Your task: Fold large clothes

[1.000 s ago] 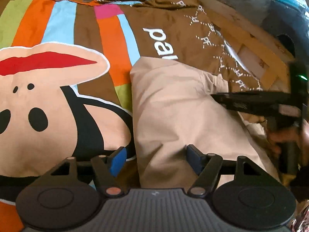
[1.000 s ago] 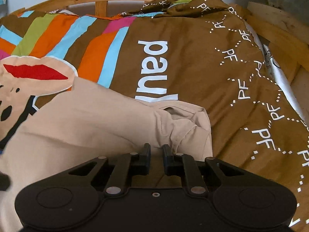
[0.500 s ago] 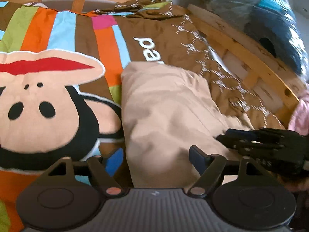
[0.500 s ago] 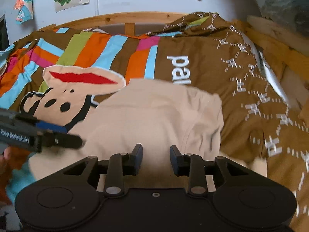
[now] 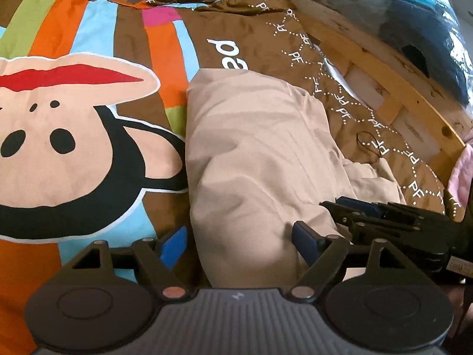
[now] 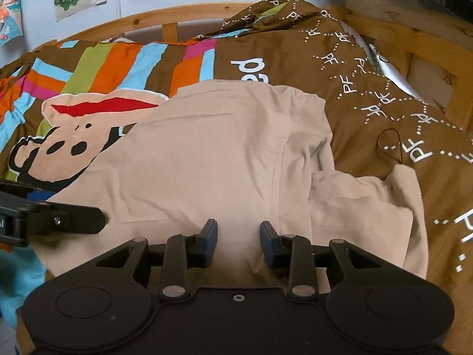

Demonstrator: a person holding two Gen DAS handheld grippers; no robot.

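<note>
Folded beige garment (image 6: 224,159) lies on cartoon bedspread (image 5: 74,136), left gripper (image 5: 239,242) spread wide over its near edge, right gripper (image 6: 238,235) parted, neither holding anything.

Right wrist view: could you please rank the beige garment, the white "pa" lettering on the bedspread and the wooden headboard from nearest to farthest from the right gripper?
1. Beige garment, directly under and ahead of the right gripper.
2. White lettering, just beyond the garment's far edge.
3. Wooden headboard, farthest, along the wall.
</note>
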